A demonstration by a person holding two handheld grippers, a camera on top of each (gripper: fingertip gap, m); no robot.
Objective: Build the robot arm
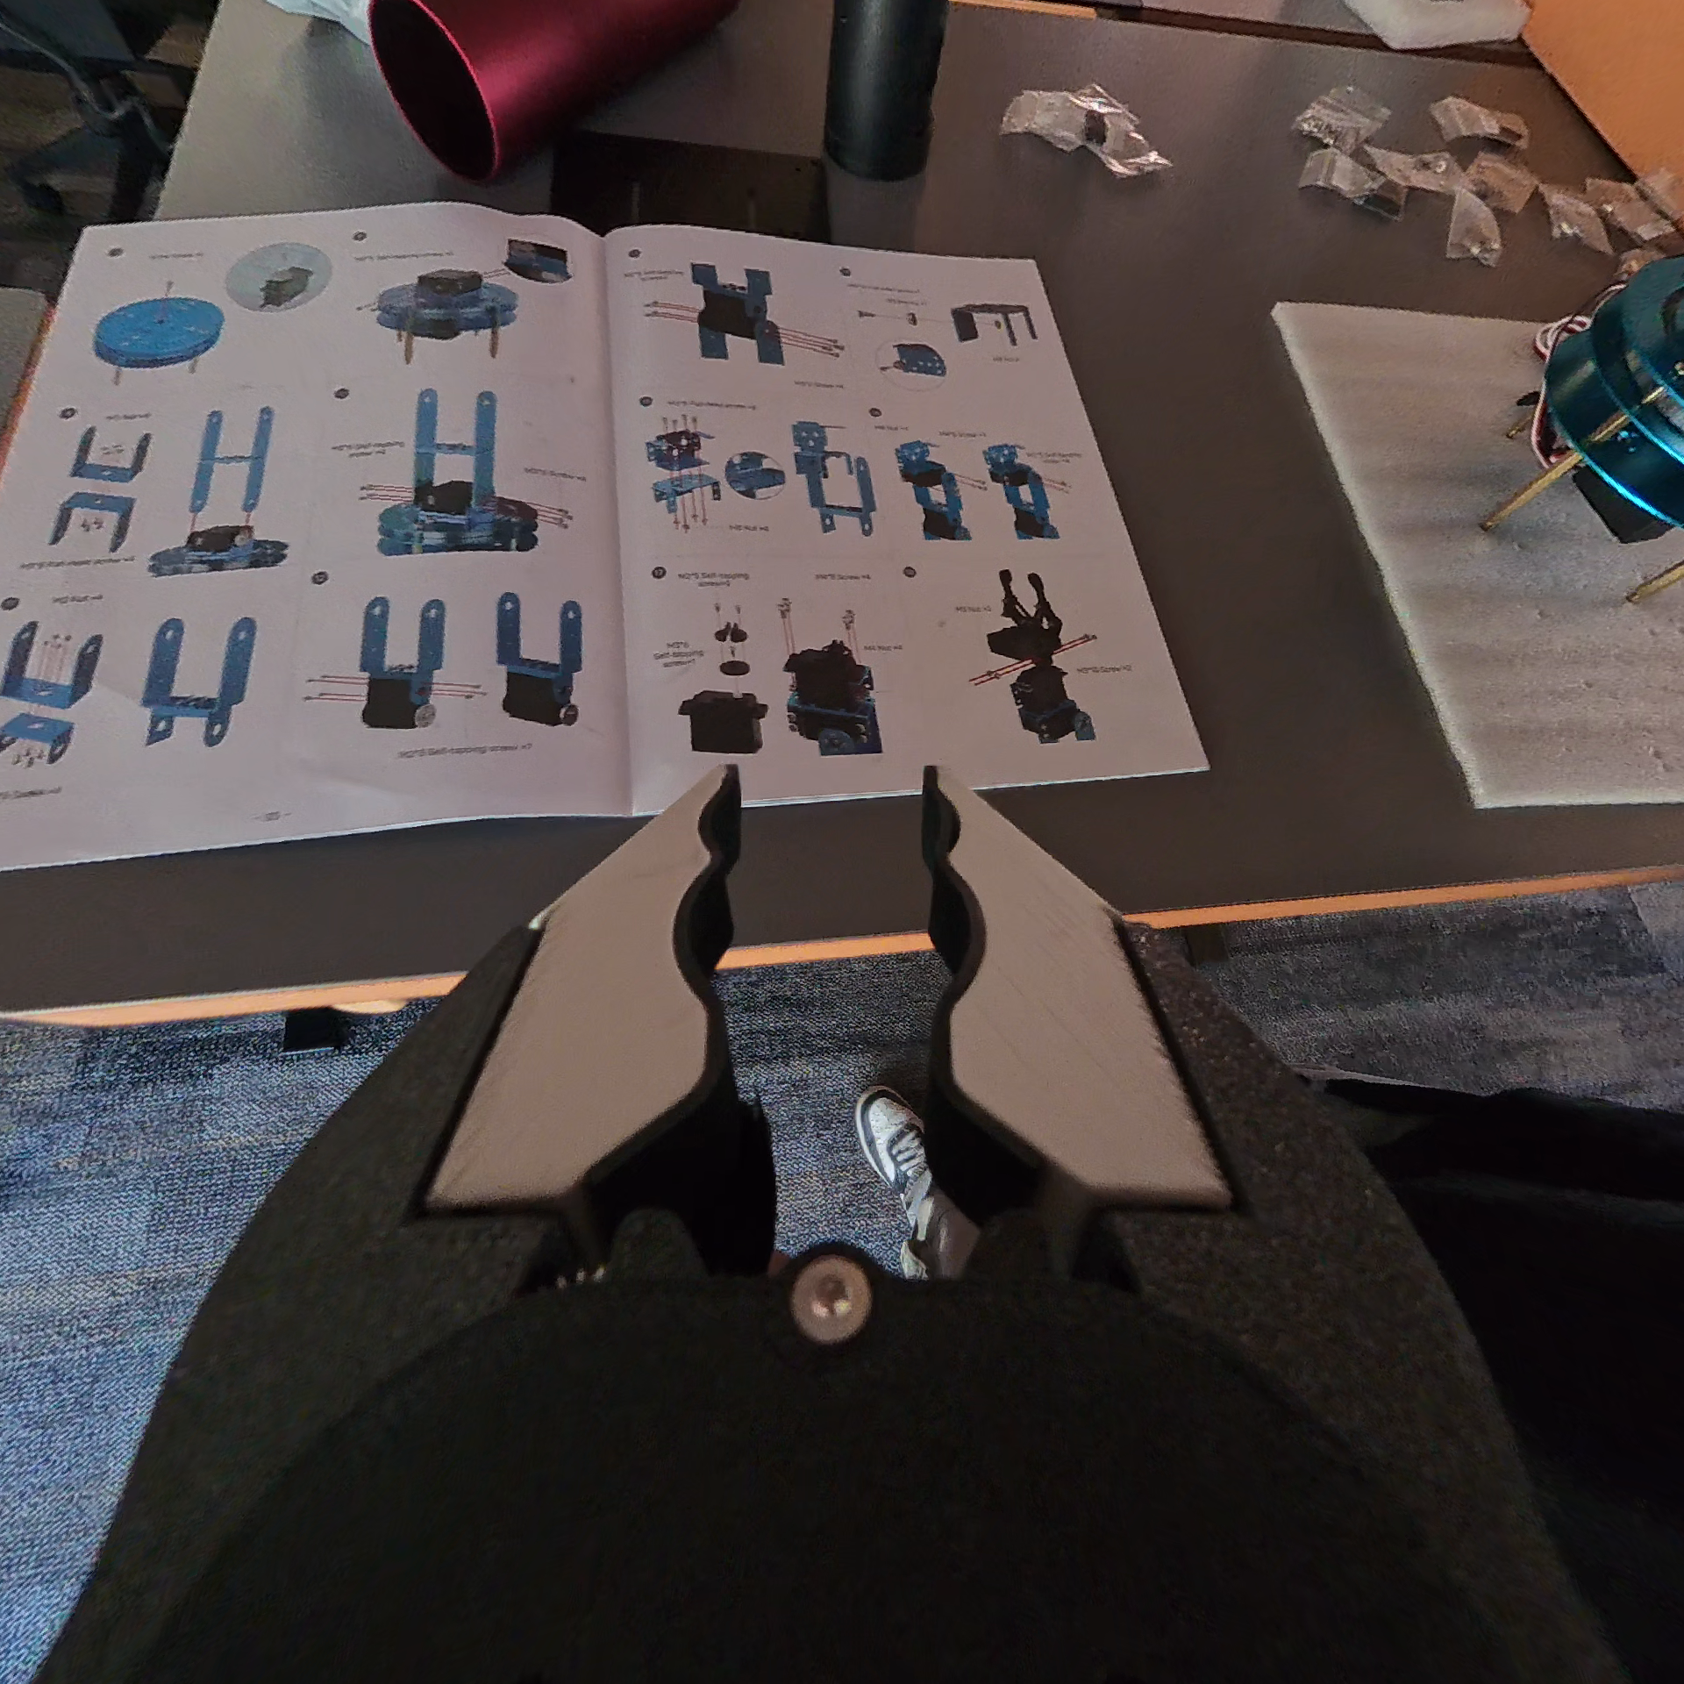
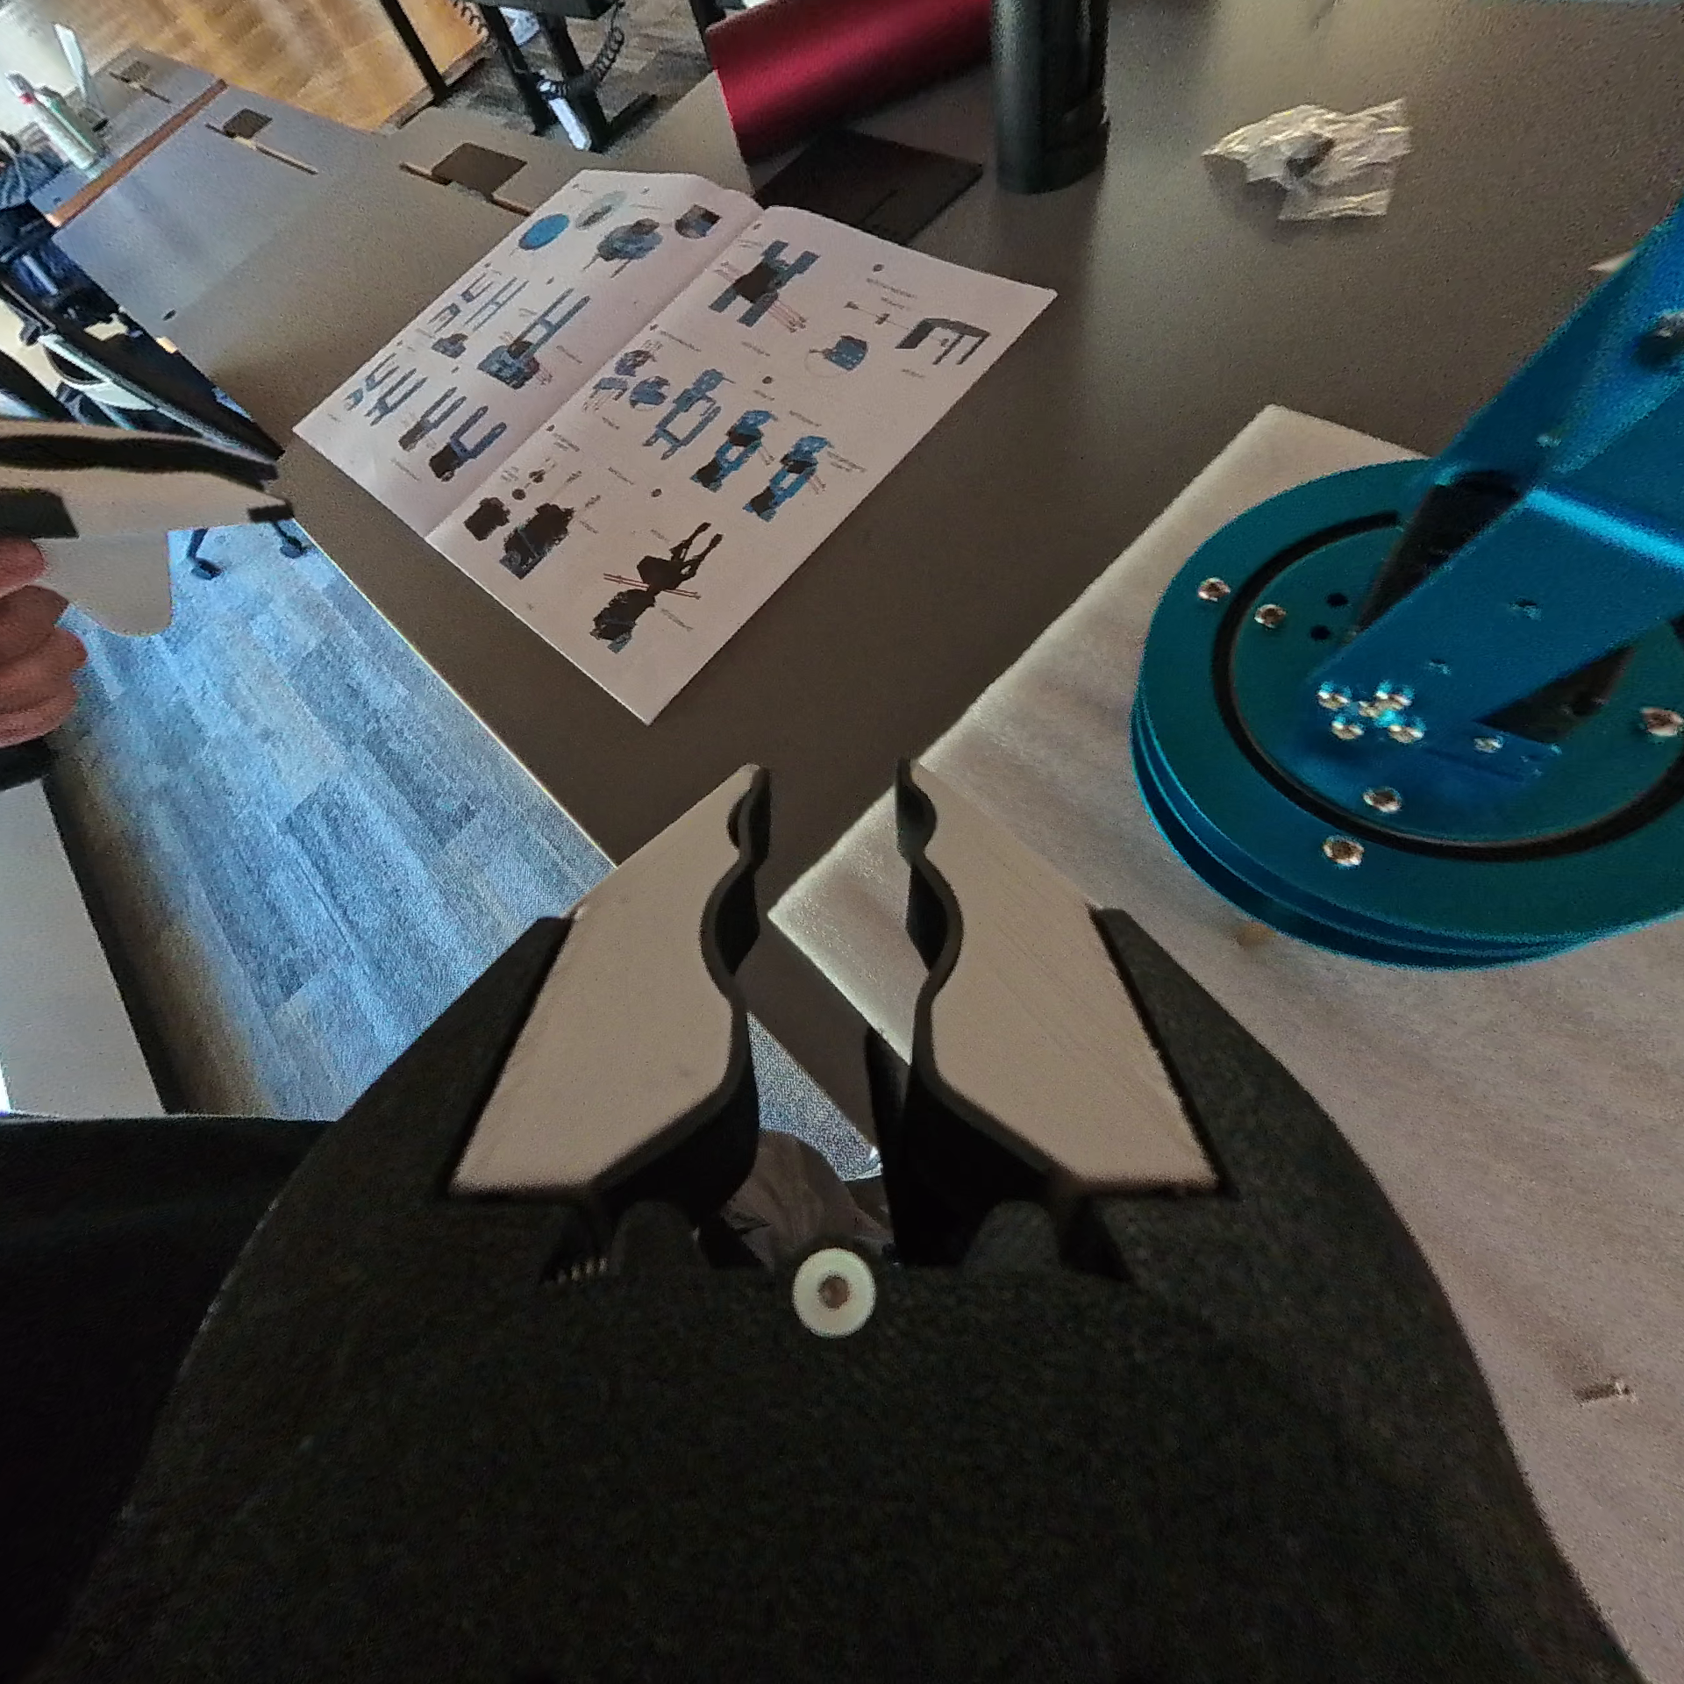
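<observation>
Booklet [image 1: 583, 510] lies open and flat on the dark tabletop [image 1: 1212, 838], far left of the layout, pages spread with coloured assembly drawings. Thin paper, so light and floppy; a page edge or the spine fold looks like the only sensible place to pinch it. Left gripper [image 1: 831, 775] hovers just past the near edge of the tabletop, tips over the booklet's lower margin, jaws parted to a middling gap with nothing between them. It points level and forward, tilted slightly down at the pages.

Moving right: a red tube [image 1: 510, 73] and a black cylinder [image 1: 879, 87] sit behind the booklet, with crumpled clear bags [image 1: 1084, 128] scattered beyond. Then the white foam pad [image 2: 1367, 1139], soft and light by the look of it. On it stands the blue base [image 2: 1276, 820], a stacked metal disc with an upright bracket and screws showing, on thin brass legs. That one judges as rigid, fairly heavy and smooth; the disc rim seems the firmest hold. Right gripper [image 2: 829, 775] hangs over the pad's near left corner, just beside the base, jaws moderately apart and empty, angled down.
</observation>
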